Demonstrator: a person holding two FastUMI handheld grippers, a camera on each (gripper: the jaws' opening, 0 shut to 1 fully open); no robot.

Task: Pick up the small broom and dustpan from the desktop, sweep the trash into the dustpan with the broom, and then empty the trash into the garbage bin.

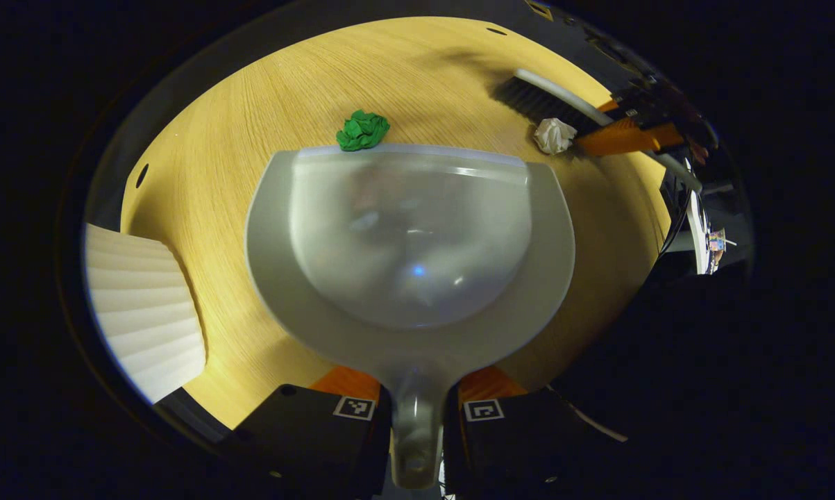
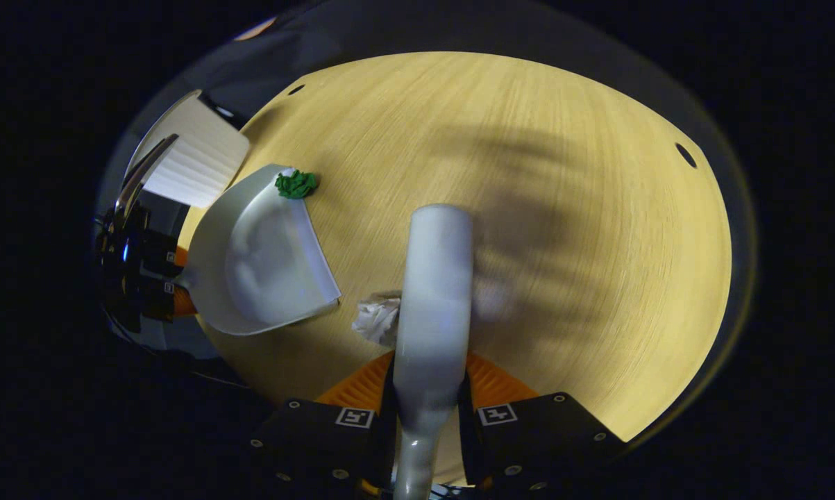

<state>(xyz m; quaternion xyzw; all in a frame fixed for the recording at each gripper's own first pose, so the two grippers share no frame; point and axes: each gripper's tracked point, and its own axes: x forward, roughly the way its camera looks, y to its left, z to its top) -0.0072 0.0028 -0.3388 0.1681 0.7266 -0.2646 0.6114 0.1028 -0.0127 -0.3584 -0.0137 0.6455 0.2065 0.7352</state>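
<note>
Left gripper (image 1: 417,417) is clamped on the dustpan (image 1: 410,243) handle, both fingers pressing its neck. The pan is held flat with its front lip down on the counter (image 1: 202,208), mouth facing away from the gripper, so trash can be pushed straight in.

Right gripper (image 2: 427,417) is closed around the broom (image 2: 434,292) handle. In the left gripper view the bristles angle down to the counter toward its far right edge, likely set behind the trash for a sweep toward the pan.

Green paper wad (image 1: 362,130) sits touching the pan's lip near its left end, not yet inside. White paper wad (image 1: 554,135) lies just off the lip's right end, right beside the bristles. In the right gripper view it is just left of the broom handle, close ahead of the fingers, between broom and pan.

White ribbed garbage bin (image 1: 139,312) stands at the counter's left edge, beside the pan, near for the dump later.

Pan looks empty; judged: sweeping is about to start.
</note>
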